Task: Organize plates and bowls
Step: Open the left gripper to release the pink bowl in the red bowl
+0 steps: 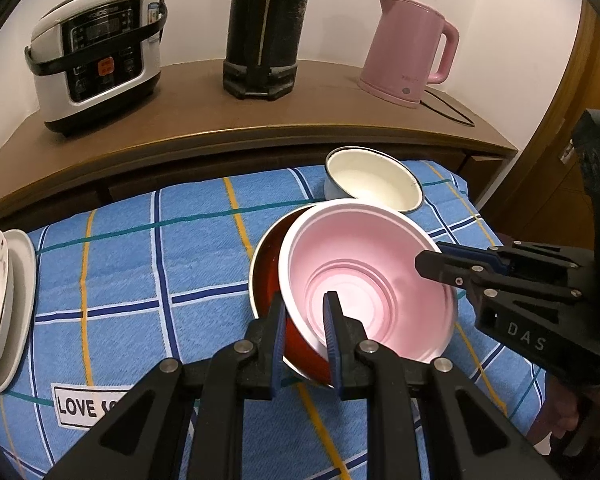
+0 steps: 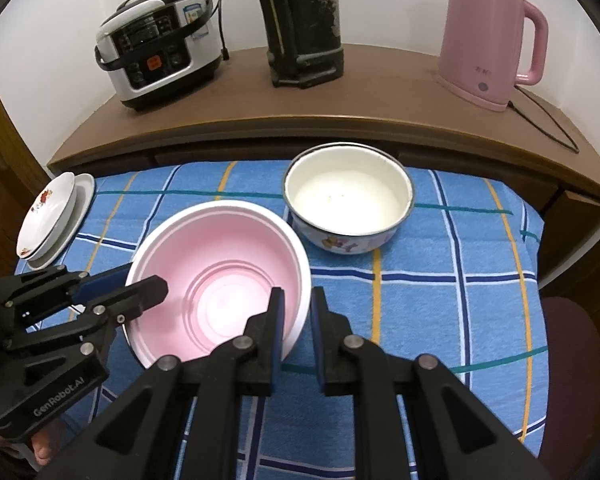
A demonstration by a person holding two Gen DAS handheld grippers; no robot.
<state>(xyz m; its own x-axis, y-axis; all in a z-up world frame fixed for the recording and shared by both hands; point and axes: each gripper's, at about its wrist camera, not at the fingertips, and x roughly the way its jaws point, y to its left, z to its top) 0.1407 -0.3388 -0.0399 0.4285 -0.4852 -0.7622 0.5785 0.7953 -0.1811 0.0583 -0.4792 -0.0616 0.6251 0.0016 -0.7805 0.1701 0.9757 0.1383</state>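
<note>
Nesting step: both the left gripper (image 1: 303,330) and the right gripper (image 2: 297,322) pinched the pink bowl (image 2: 220,276) rim at frame centre, tilted in the red bowl (image 1: 272,280); next, seat it flat and release.

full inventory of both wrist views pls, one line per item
pink bowl: 1, pink inside with white rim, nested in the red bowl, mid cloth
red bowl: 1, red, under the pink bowl
enamel bowl: 1, white with dark rim, behind the pink bowl
plates: stack, exact count unclear, white, top one flowered, left cloth edge
checked cloth: 1, blue
rice cooker: 1, white and black, counter left
black flask: 1, counter middle
kettle: 1, pink, counter right
left gripper: straddles both bowls' rims
right gripper: straddles pink bowl rim
</note>
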